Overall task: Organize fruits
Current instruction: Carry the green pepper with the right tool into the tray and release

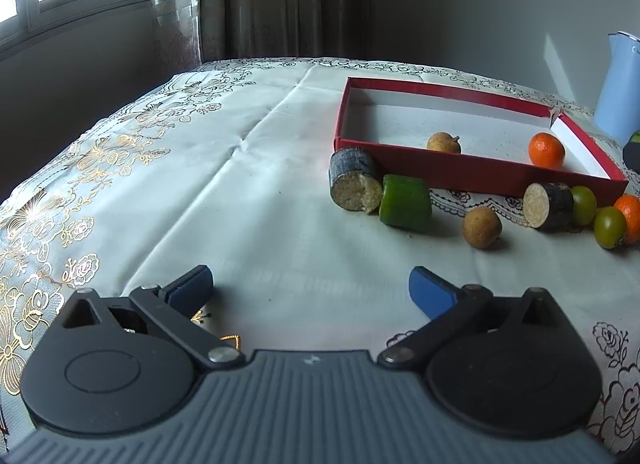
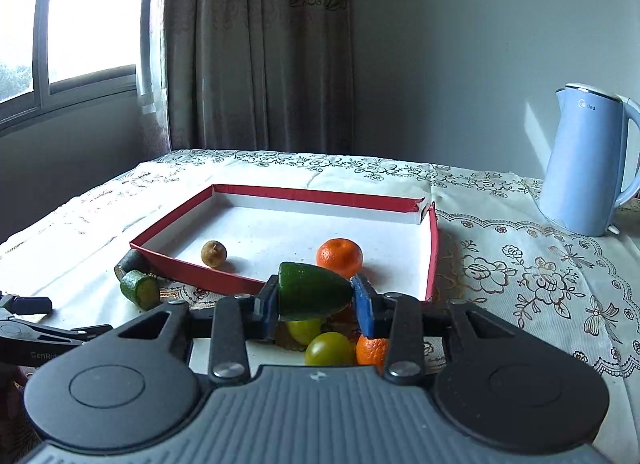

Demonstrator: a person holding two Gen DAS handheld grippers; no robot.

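A red box lid (image 1: 472, 173) (image 2: 192, 270) with a white inside lies on the tablecloth and holds a brown longan (image 1: 443, 142) (image 2: 213, 253) and an orange tangerine (image 1: 546, 149) (image 2: 339, 257). My right gripper (image 2: 316, 296) is shut on a dark green cucumber end piece (image 2: 312, 292), held above the box's near edge. Below it lie two green round fruits (image 2: 330, 348) and a tangerine (image 2: 372, 350). My left gripper (image 1: 310, 290) is open and empty, well short of the fruit. In front of the box lie a dark cane piece (image 1: 354, 183), a green cucumber chunk (image 1: 406, 203), a longan (image 1: 482, 227) and another cane piece (image 1: 549, 205).
A light blue electric kettle (image 2: 588, 159) (image 1: 620, 83) stands at the back right of the table. Curtains and a window are behind the table. The table's left edge (image 1: 80, 135) falls away toward the window. The left gripper shows at the left of the right wrist view (image 2: 24, 306).
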